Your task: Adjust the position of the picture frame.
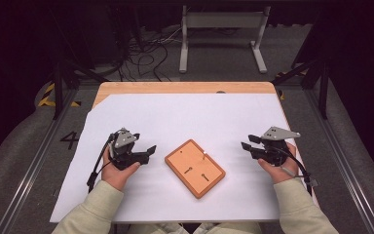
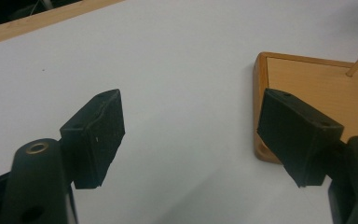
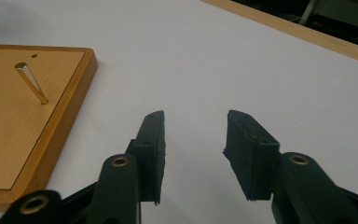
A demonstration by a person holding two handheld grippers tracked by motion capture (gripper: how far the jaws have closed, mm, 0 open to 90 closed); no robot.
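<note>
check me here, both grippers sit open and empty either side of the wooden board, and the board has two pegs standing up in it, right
Not quite: the wooden board has one peg standing, as the right gripper view shows. The left gripper and right gripper are open and empty either side.

Board (image 1: 195,167) is lying mid-sheet (image 1: 185,117) on the table (image 1: 175,87), peg (image 1: 203,155) standing in it; left gripper (image 1: 146,152) sitting left, right gripper (image 1: 247,143) right, both apart.

Wooden board (image 2: 307,88): in the left gripper view, cut off at the right edge; its near corner hidden behind a black jaw. In the right gripper view (image 3: 32,116), cut off at the left edge, lower left. Board markings (image 1: 197,173): too small to identify in the high view. Desk (image 1: 175,87): near edge hidden behind the sleeves, bottom of frame.
</note>
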